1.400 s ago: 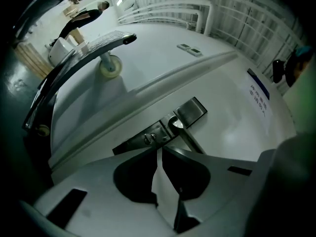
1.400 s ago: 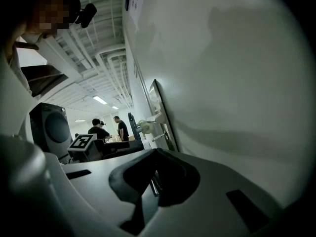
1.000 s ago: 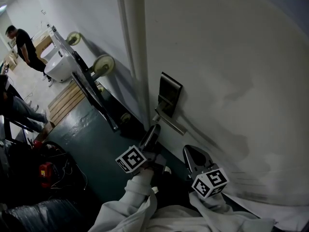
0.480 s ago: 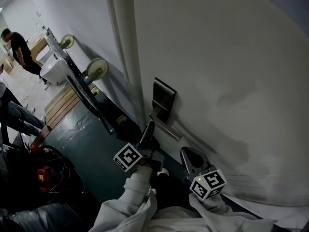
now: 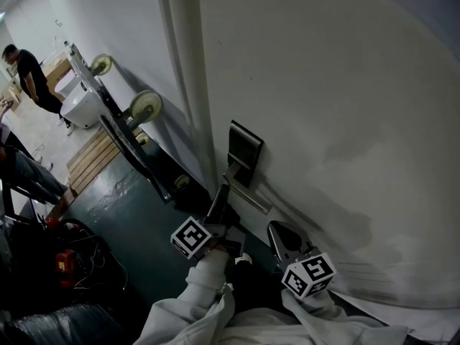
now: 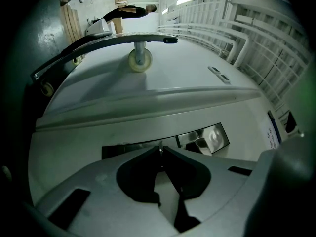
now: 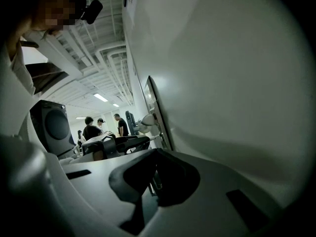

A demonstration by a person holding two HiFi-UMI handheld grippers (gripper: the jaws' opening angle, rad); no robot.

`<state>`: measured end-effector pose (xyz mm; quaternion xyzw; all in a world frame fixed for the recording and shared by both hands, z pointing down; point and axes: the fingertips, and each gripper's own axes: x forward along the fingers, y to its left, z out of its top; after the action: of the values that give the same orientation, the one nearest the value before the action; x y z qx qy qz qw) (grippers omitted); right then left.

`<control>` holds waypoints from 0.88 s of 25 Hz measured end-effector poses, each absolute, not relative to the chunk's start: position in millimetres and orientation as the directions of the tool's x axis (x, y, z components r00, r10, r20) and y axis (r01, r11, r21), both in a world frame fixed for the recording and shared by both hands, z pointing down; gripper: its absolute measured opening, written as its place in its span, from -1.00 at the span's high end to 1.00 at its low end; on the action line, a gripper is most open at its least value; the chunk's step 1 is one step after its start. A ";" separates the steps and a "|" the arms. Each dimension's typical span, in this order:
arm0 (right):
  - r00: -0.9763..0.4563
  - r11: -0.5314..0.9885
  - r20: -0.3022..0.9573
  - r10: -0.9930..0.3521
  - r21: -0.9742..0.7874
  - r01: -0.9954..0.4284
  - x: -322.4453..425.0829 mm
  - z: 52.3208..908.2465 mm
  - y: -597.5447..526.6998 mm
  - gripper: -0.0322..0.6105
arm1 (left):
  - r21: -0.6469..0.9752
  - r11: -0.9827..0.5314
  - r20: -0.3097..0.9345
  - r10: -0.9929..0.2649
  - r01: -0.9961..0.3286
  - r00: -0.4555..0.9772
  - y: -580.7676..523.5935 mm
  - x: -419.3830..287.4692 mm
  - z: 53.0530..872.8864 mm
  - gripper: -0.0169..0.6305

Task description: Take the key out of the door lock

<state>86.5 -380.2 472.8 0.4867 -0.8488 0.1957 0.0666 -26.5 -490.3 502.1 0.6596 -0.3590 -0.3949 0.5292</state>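
On the white door [image 5: 338, 106] a dark metal lock plate [image 5: 244, 149] carries a lever handle [image 5: 248, 192]. My left gripper [image 5: 221, 196] sits just under that handle, against the lock. In the left gripper view its jaws have just been closing, and the left gripper [image 6: 160, 153] now pinches a thin silvery sliver, the key [image 6: 159, 148], beside the shiny lock plate [image 6: 203, 138]. My right gripper [image 5: 277, 228] hangs lower, near the door, apart from the lock. The right gripper [image 7: 155, 154] looks shut with nothing held, and the lock plate [image 7: 157, 115] lies ahead of it.
A wheeled cart [image 5: 147, 106] leans against the wall left of the door frame [image 5: 183, 85]. Wooden slats [image 5: 97, 153] lie on the dark floor. A person [image 5: 29, 70] stands far left. Red gear [image 5: 65, 261] lies at the lower left.
The left gripper has edged closer to the lock under the handle and its jaws look narrower. The right gripper has stayed put.
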 end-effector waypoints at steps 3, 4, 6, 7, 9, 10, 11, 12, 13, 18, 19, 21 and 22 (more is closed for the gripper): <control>-0.521 0.454 0.302 -0.798 -0.267 -0.850 84.6 471.8 -379.7 0.74 | 0.982 -0.164 -0.109 -0.893 -0.091 0.436 -488.1 -29.1 508.0 0.86; -0.522 0.455 0.302 -0.797 -0.268 -0.849 84.1 471.7 -379.5 0.74 | 0.982 -0.167 -0.111 -0.892 -0.091 0.438 -487.7 -29.1 507.7 0.86; -0.523 0.455 0.303 -0.797 -0.268 -0.849 83.5 471.3 -378.9 0.74 | 0.981 -0.185 -0.139 -0.888 -0.062 0.439 -487.9 -27.2 502.3 0.86; -0.523 0.455 0.302 -0.797 -0.268 -0.849 83.3 471.0 -378.5 0.74 | 0.981 -0.187 -0.143 -0.886 -0.056 0.440 -487.9 -26.9 501.1 0.86; -0.522 0.454 0.301 -0.798 -0.268 -0.849 83.2 470.6 -378.2 0.74 | 0.982 -0.176 -0.128 -0.887 -0.070 0.445 -487.5 -28.0 504.2 0.86; -0.522 0.455 0.299 -0.799 -0.268 -0.849 83.3 470.6 -378.4 0.74 | 0.983 -0.169 -0.116 -0.887 -0.079 0.447 -487.4 -28.9 506.8 0.86; -0.523 0.456 0.297 -0.799 -0.267 -0.849 83.3 470.6 -378.6 0.74 | 0.983 -0.161 -0.107 -0.887 -0.084 0.449 -487.3 -29.6 509.2 0.86; -0.523 0.457 0.295 -0.799 -0.266 -0.849 83.3 470.6 -378.8 0.74 | 0.985 -0.155 -0.103 -0.886 -0.081 0.451 -487.2 -29.7 510.5 0.86; -0.523 0.457 0.296 -0.800 -0.266 -0.849 83.4 470.4 -378.7 0.74 | 0.986 -0.151 -0.102 -0.885 -0.075 0.454 -487.1 -29.5 511.1 0.86; -0.523 0.458 0.293 -0.800 -0.264 -0.849 81.7 469.5 -377.0 0.74 | 0.985 -0.161 -0.112 -0.874 -0.063 0.473 -487.0 -28.9 507.8 0.87; -0.523 0.457 0.293 -0.801 -0.264 -0.849 81.3 469.0 -376.5 0.74 | 0.985 -0.167 -0.127 -0.873 -0.046 0.471 -486.5 -29.0 504.8 0.87; -0.522 0.456 0.294 -0.801 -0.265 -0.850 80.5 468.7 -375.7 0.74 | 0.984 -0.176 -0.141 -0.872 -0.031 0.469 -484.6 -30.4 502.1 0.87; -0.522 0.457 0.294 -0.800 -0.265 -0.849 80.2 469.1 -375.6 0.74 | 0.984 -0.176 -0.138 -0.871 -0.038 0.471 -484.1 -30.8 502.9 0.87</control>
<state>80.2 -375.6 469.1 0.4845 -0.8511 0.1918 0.0638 -30.8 -484.1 502.9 0.6639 -0.3422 -0.3840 0.5428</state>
